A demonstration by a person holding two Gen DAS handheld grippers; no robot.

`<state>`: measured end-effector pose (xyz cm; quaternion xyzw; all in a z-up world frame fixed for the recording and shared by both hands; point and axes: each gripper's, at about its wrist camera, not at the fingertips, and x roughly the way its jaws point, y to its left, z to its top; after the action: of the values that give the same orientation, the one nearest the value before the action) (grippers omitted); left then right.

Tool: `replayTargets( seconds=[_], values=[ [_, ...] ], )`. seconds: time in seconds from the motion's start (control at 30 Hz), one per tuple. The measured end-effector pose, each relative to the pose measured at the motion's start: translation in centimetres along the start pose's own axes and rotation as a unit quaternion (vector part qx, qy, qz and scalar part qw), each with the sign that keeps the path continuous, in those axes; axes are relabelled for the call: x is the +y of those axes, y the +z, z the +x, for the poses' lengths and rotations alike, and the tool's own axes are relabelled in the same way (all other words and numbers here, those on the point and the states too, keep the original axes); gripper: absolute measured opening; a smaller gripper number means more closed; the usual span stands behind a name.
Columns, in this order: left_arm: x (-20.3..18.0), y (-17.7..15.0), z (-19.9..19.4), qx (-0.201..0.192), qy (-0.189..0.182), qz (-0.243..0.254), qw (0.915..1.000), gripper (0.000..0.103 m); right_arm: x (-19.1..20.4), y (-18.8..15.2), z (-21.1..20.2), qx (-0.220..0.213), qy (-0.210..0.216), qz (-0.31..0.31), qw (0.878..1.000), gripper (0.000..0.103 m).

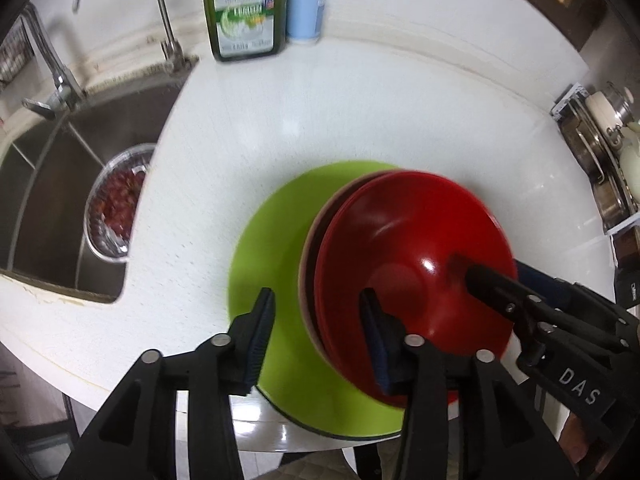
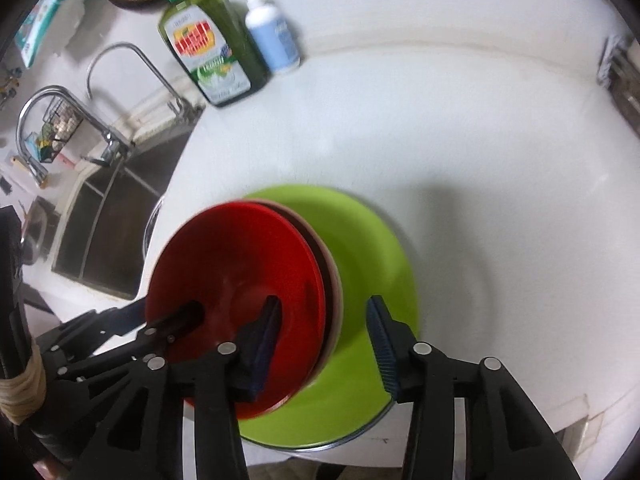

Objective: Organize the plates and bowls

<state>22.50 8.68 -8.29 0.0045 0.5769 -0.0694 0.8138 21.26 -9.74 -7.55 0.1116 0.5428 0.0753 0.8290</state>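
Note:
A stack of red bowls (image 1: pixel 408 240) (image 2: pixel 240 256) sits on a lime green plate (image 1: pixel 276 232) (image 2: pixel 372 248) at the front of the white counter. The lower bowl's dark and pale rim (image 1: pixel 310 240) shows under the top one. My left gripper (image 1: pixel 316 296) is open and straddles the stack's left rim, one finger inside the top bowl and one over the plate. My right gripper (image 2: pixel 324 302) is open and straddles the opposite rim the same way. Each view also shows the other gripper: right (image 1: pixel 496 268), left (image 2: pixel 166 310).
A steel sink (image 1: pixel 52 184) lies left of the plate, with a strainer of red food (image 1: pixel 116 200) and a faucet (image 1: pixel 60 80). A green dish soap bottle (image 1: pixel 244 8) and a white pump bottle (image 1: pixel 306 4) stand at the back wall. A pot rack (image 1: pixel 608 152) is at the right.

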Motion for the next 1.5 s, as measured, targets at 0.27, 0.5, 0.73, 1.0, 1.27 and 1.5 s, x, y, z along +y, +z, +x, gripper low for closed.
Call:
replayTargets(
  seconds=[0.27, 0.5, 0.73, 1.0, 1.27, 1.5],
  values=[
    [0.5, -2.3, -5.2, -0.105, 0.022, 0.016, 0.9941, 0.070, 0.5, -3.0, -5.2, -0.107, -0.031, 0.004, 0.994, 0.075],
    [0.3, -5.5, -8.8, -0.184, 0.039, 0.026, 0.9818, 0.087, 1.6, -6.1, -8.2, -0.174, -0.058, -0.028, 0.983, 0.082],
    [-0.2, -9.1, -11.8, -0.238, 0.056, 0.022, 0.9695, 0.090, 1.3, -9.4, -11.2, -0.210, -0.052, -0.027, 0.976, 0.083],
    [-1.5, -14.0, -15.4, -0.295, 0.067, 0.020, 0.9529, 0.095, 1.6, -14.2, -14.9, -0.246, -0.051, -0.052, 0.967, 0.091],
    [-2.1, -19.6, -18.2, -0.304, 0.070, 0.010, 0.9499, 0.098, 2.4, -19.5, -18.5, -0.276, -0.041, -0.066, 0.958, 0.091],
    [-2.5, -24.1, -21.3, -0.326, 0.084, 0.006, 0.9415, 0.103, 3.0, -23.3, -21.3, -0.296, -0.035, -0.070, 0.952, 0.091]
  ],
)
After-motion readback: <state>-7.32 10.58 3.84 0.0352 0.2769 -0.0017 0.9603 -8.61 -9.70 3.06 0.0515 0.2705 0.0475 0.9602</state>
